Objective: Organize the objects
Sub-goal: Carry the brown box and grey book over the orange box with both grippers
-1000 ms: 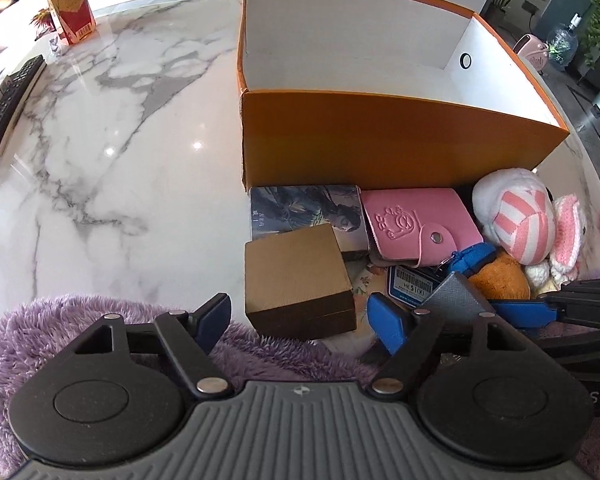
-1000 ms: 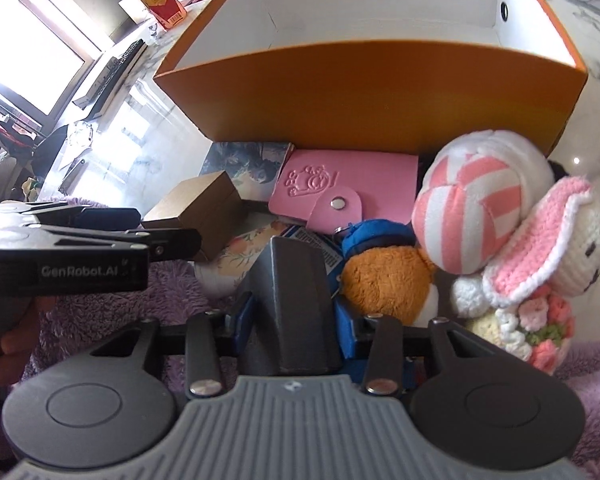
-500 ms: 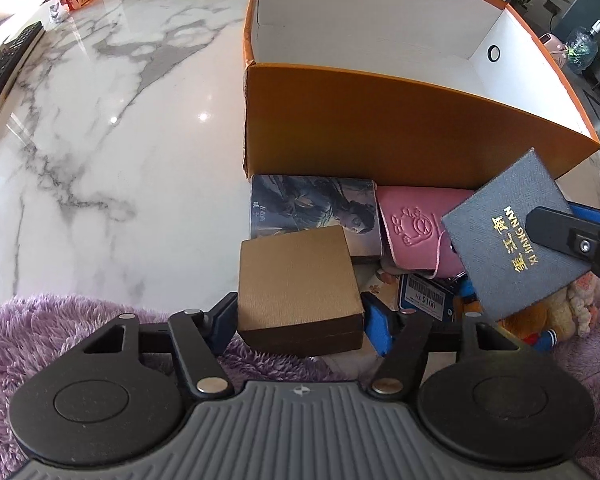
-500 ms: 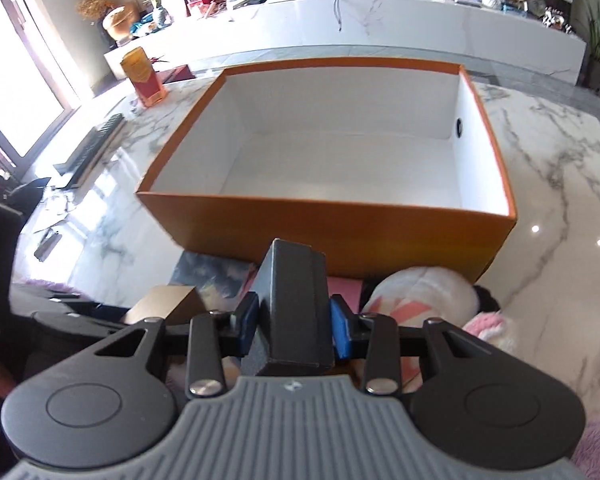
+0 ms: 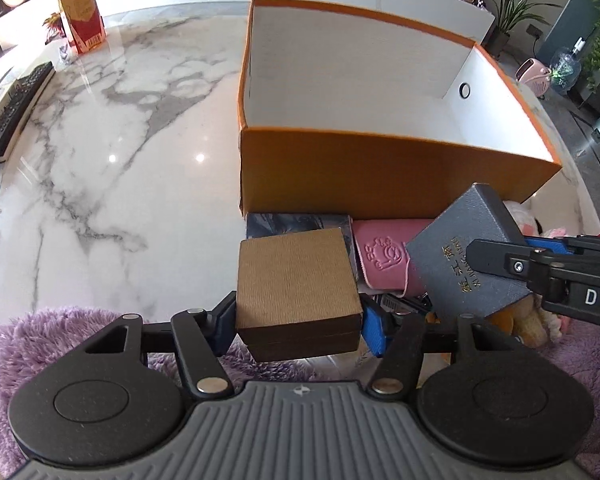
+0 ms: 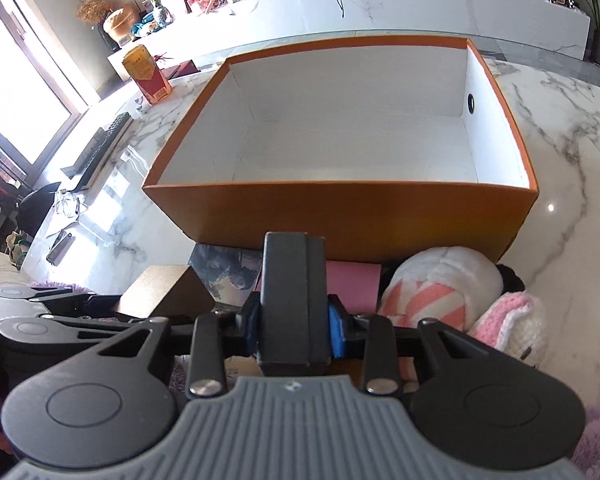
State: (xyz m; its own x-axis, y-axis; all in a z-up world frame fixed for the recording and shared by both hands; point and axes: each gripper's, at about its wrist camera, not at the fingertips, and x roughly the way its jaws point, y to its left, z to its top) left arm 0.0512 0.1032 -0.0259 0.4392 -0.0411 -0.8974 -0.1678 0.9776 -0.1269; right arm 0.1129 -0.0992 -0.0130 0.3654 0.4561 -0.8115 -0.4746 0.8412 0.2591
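My left gripper point(image 5: 298, 330) is shut on a brown square box point(image 5: 296, 280) and holds it lifted in front of the empty orange box point(image 5: 380, 172). My right gripper point(image 6: 294, 326) is shut on a dark grey box point(image 6: 294, 292), lifted before the orange box point(image 6: 340, 212). The grey box point(image 5: 466, 252) also shows in the left wrist view, clamped by the right gripper's fingers point(image 5: 496, 258). A pink wallet point(image 5: 384, 254), a picture book point(image 5: 296, 224) and plush toys point(image 6: 440, 292) lie against the orange box's front wall.
A purple fluffy mat point(image 5: 60, 332) lies at the near table edge. A red and yellow carton point(image 5: 80, 16) stands far left. A keyboard point(image 5: 16, 108) lies at the left edge. The marble table point(image 5: 120, 160) extends to the left.
My left gripper has shut on the brown box and lifted it off the pile. My right gripper has raised the grey box higher, towards the orange box.
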